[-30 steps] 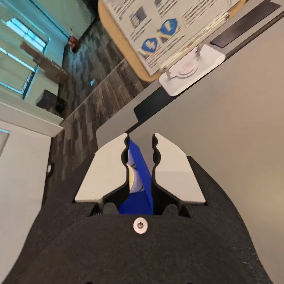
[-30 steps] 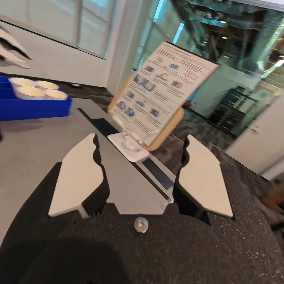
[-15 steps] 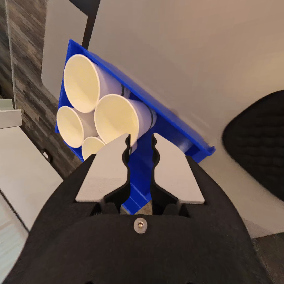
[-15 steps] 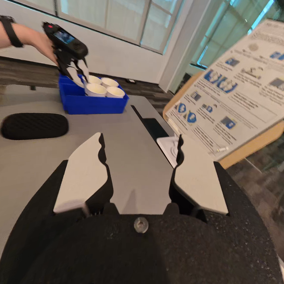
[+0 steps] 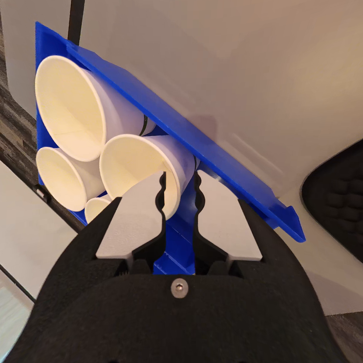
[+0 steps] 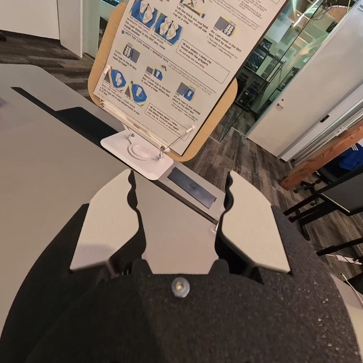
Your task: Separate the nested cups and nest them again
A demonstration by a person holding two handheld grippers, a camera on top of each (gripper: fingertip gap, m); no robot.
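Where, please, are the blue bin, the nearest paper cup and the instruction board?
blue bin [image 5: 225,169], left wrist view, on its long rim.
nearest paper cup [image 5: 133,163], left wrist view, inside wall.
instruction board [image 6: 176,64], right wrist view, printed face.

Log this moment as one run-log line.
left tool: open, straddling rim of nearest white cup in blue bin | right tool: open, empty, above grey table | four cups visible

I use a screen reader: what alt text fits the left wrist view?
The left claw straddles the rim of a white paper cup, not closed on it, one of four visible in a blue bin on a grey table.
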